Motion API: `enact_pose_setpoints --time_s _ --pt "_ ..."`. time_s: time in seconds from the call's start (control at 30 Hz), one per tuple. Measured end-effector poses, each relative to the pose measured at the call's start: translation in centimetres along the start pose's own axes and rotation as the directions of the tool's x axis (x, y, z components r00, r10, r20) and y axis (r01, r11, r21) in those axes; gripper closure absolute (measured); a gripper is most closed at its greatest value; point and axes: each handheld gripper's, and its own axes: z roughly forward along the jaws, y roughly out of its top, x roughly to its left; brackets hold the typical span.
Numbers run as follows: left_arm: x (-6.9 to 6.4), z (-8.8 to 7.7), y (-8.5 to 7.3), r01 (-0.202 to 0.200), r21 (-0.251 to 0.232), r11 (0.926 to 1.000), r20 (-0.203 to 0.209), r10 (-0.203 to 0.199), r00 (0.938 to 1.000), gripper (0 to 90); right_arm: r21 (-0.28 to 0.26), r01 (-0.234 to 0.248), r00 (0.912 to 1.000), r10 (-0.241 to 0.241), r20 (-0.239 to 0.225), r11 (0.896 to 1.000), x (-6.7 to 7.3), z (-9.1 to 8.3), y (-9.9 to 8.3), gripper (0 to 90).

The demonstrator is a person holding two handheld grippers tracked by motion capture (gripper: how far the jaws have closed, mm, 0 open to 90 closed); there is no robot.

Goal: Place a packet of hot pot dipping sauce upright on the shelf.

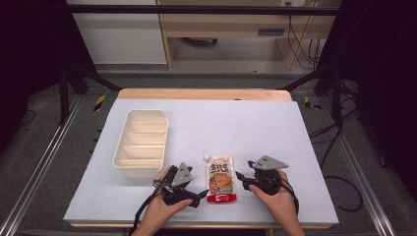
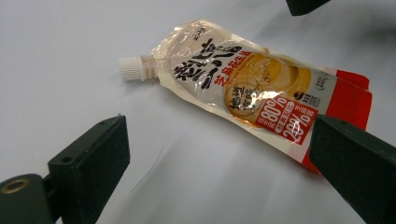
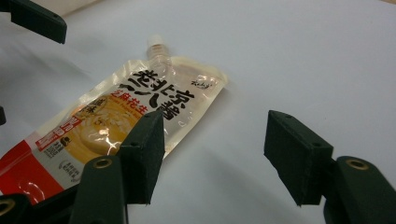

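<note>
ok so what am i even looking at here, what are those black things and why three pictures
No robot here: a person sits at a table and holds a hand tool in each hand, a gripper with two black jaws. The high view looks down from above: the left gripper is at the left, the right gripper at the right. The other two pictures come from small cameras riding on the grippers, looking out along their own jaws, which rise from the bottom edge.

On the pale table lies a flat sauce pouch with a white screw cap and a red bottom end. Farther back at the left stands an empty cream tray with compartments.

Nothing is held. Both grippers are open, one on each side of the pouch, not touching it.
</note>
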Motion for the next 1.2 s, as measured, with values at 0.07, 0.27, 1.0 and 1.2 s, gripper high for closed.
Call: enact_pose_setpoints --time_s 0.07,0.27,1.0,1.2 --pt "0.0 0.0 0.0 -0.002 0.001 1.0 0.001 0.002 1.0 5.1 0.021 0.009 0.9998 -0.009 -0.015 1.0 -0.1 0.2 0.7 39.6" --pt "-0.1 0.0 0.0 -0.004 0.002 1.0 -0.003 0.004 1.0 5.2 0.082 0.06 0.997 -0.056 -0.052 0.995 -0.3 1.1 3.3 40.1" --pt "-0.6 0.2 0.1 -0.015 0.02 0.9997 -0.003 0.015 0.9999 5.1 0.199 0.055 0.9914 -0.029 -0.128 0.978 -1.1 5.5 6.4 48.9" --pt "-0.6 0.3 0.1 -0.013 0.021 0.9997 -0.005 0.013 0.9999 5.1 0.215 0.033 0.9919 -0.006 -0.127 0.976 -1.1 6.0 6.2 50.3"
